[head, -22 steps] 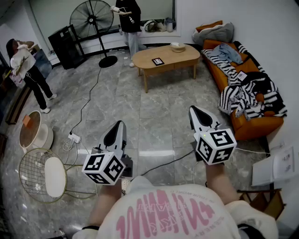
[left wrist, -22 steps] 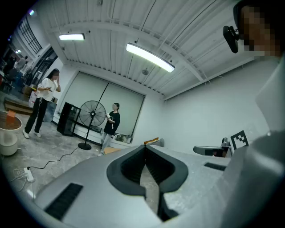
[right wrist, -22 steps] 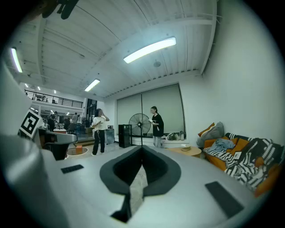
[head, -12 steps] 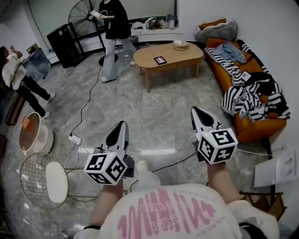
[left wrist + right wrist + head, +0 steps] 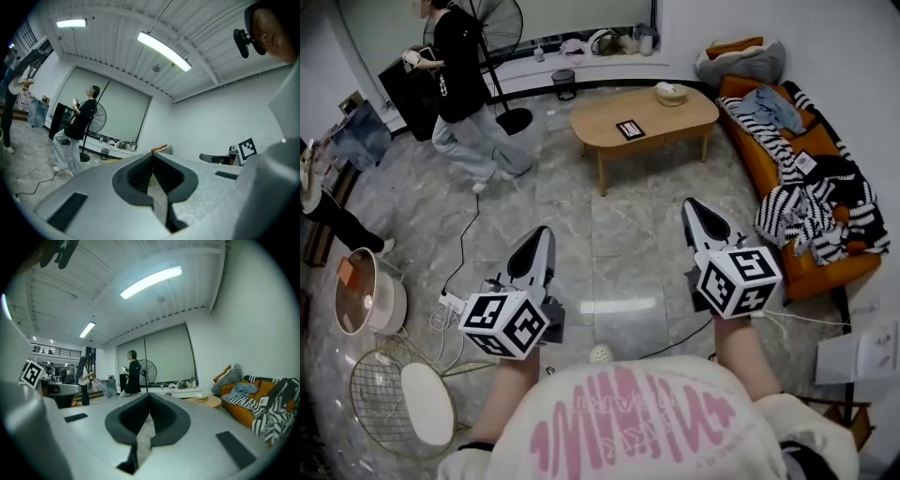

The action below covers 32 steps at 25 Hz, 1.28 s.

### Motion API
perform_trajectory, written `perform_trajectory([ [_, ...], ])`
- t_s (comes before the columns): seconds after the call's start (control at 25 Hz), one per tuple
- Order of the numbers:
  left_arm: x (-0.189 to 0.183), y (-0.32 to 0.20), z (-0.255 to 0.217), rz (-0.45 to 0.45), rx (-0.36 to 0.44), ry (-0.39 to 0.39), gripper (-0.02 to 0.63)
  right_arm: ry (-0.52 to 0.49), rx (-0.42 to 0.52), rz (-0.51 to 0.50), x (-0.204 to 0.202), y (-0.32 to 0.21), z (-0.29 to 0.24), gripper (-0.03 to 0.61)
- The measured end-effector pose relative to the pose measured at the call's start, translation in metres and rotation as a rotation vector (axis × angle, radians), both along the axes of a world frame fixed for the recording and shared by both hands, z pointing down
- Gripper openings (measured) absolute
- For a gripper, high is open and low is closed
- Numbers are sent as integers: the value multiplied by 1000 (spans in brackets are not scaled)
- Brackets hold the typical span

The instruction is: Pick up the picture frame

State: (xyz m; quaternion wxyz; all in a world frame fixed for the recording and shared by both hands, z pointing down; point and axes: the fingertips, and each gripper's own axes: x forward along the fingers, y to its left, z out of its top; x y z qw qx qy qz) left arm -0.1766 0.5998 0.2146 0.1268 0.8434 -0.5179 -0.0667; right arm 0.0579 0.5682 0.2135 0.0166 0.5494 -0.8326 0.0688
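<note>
The picture frame (image 5: 630, 129) is a small dark rectangle lying flat on the oval wooden coffee table (image 5: 675, 117) far ahead in the head view. My left gripper (image 5: 539, 236) and right gripper (image 5: 693, 209) are held level over the marble floor, well short of the table, both pointing toward it. In the left gripper view the left gripper (image 5: 153, 154) has its jaws meeting at the tip with nothing between them. The right gripper (image 5: 149, 395) is likewise shut and empty, and the coffee table (image 5: 209, 401) shows to its right.
An orange sofa (image 5: 769, 173) heaped with striped clothes runs along the right. A person in black (image 5: 461, 84) walks at the far left near a standing fan (image 5: 508, 28). A power strip with cable (image 5: 451, 302), a wire stool (image 5: 398, 398) and a pale bowl (image 5: 670, 93) are also there.
The person in black has walked from beside the table to the far left. The table and sofa have shifted slightly in view. Both grippers keep their pose.
</note>
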Motion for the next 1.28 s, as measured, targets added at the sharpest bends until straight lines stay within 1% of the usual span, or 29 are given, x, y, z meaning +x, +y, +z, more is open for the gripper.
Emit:
perform_trajectory([
  [0.16,-30,-50,-6,20,24,-9,3,0,34,10,-30,-50,-7,5],
  [0.24,-39,-69,-2,36,25,-11,3,-6,28,15,-41,-69,-2,6],
  [0.4,-45,-98,18,65,2,-9,3,2,-25,18,-52,-99,24,6],
  [0.56,-44,-125,47,96,-54,32,3,17,-95,25,-53,-125,58,6],
  [0.68,-40,-155,60,88,-83,44,3,10,-139,38,-42,-155,76,6],
  [0.76,-35,-181,68,68,-103,49,3,-2,-149,46,-31,-181,84,6],
  [0.88,-23,-228,77,35,-127,34,3,-27,-153,51,-11,-229,90,6],
  [0.96,-12,-263,77,28,-128,33,3,-36,-156,45,1,-267,92,6],
  [1.16,24,-356,68,13,-93,26,3,-24,-166,7,30,-370,91,5],
  [1.28,43,-410,68,-6,-98,37,3,-39,-167,-11,46,-426,87,6],
])
